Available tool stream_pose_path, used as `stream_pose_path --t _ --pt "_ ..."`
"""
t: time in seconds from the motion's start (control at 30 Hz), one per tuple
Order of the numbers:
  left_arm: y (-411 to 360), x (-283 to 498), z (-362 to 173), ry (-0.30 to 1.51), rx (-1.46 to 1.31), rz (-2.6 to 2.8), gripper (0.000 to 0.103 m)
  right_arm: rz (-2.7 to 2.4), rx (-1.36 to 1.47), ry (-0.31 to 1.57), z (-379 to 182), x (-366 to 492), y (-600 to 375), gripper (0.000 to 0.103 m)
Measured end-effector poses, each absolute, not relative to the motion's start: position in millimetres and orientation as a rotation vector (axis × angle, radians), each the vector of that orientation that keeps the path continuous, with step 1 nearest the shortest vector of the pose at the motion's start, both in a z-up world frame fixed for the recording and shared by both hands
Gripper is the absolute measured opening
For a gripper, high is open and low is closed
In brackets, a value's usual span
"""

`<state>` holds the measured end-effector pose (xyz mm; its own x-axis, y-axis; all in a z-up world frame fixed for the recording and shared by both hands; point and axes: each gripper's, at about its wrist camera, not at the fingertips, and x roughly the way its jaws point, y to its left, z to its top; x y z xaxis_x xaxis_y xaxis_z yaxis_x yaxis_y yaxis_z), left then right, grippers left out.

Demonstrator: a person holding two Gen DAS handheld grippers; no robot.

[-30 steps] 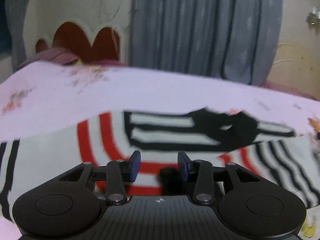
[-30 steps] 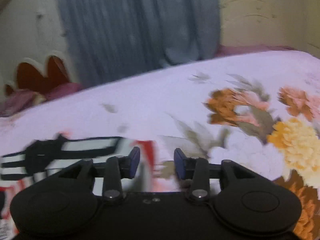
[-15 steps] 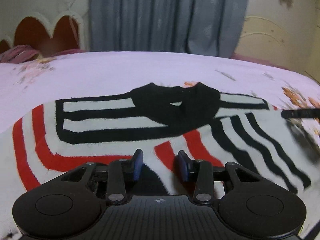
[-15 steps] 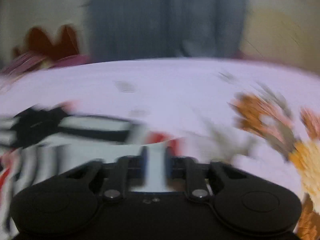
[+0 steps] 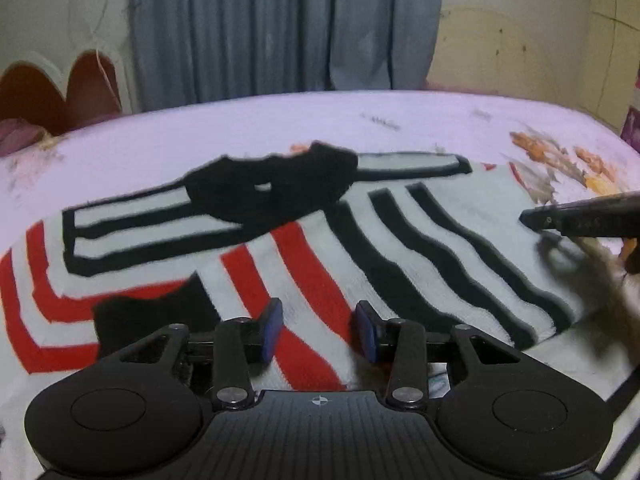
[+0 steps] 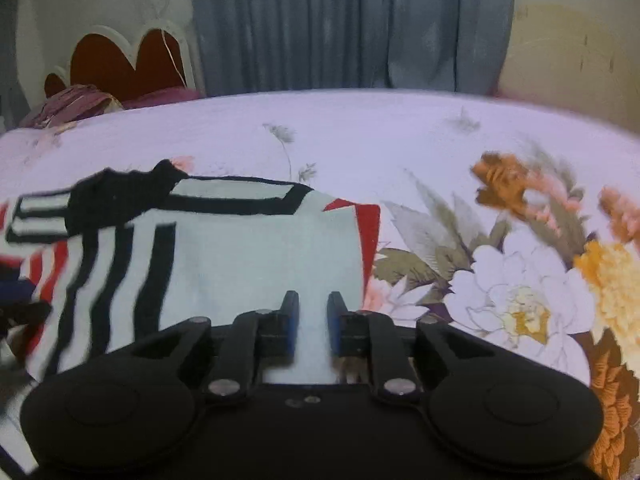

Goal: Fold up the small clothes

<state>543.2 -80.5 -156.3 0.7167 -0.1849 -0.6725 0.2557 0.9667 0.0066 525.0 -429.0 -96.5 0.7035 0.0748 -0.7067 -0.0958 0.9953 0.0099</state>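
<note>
Two grippers hung over a striped red, black and white knitted top (image 5: 400, 248) on the flowery bed (image 6: 400, 132). The left gripper (image 5: 319, 330) was apart and empty; the right gripper (image 6: 313, 326) had just opened a little, white cloth between. Only the right view showed big flowers.

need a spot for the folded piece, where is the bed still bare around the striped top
Bare floral bedsheet runs behind the striped top, up to the grey curtain, and on its right by the printed flowers. The near side is crowded: the top lies under the left gripper and right gripper, whose jaws have just been opening.
</note>
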Motion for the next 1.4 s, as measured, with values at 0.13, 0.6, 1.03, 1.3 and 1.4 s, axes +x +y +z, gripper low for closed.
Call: stream_pose_path --t 0.13,0.6,1.03,1.3,1.4 --pt "-77.1 530.3 -133.4 0.686 0.093 -0.259 0.04 0.093 -0.019 0.772 -72.6 505.0 -424.0 0.016" --pt "-47.4 515.9 -150.5 0.746 0.047 -0.186 0.041 0.06 -0.09 0.818 -90.6 444.8 -401.2 0.021" --pt "-12.0 509.7 -155.4 0.742 0.005 -0.152 0.048 0.044 -0.026 0.878 -80.2 455.9 -395.3 0.023" --pt "67.5 479.3 -136.5 0.691 -0.188 0.039 0.048 0.025 0.01 0.82 -59.2 450.4 -385.9 0.028" --pt "132.9 447.3 -134.5 0.659 -0.29 0.185 0.048 0.021 0.039 0.824 -60.5 447.8 -382.3 0.028"
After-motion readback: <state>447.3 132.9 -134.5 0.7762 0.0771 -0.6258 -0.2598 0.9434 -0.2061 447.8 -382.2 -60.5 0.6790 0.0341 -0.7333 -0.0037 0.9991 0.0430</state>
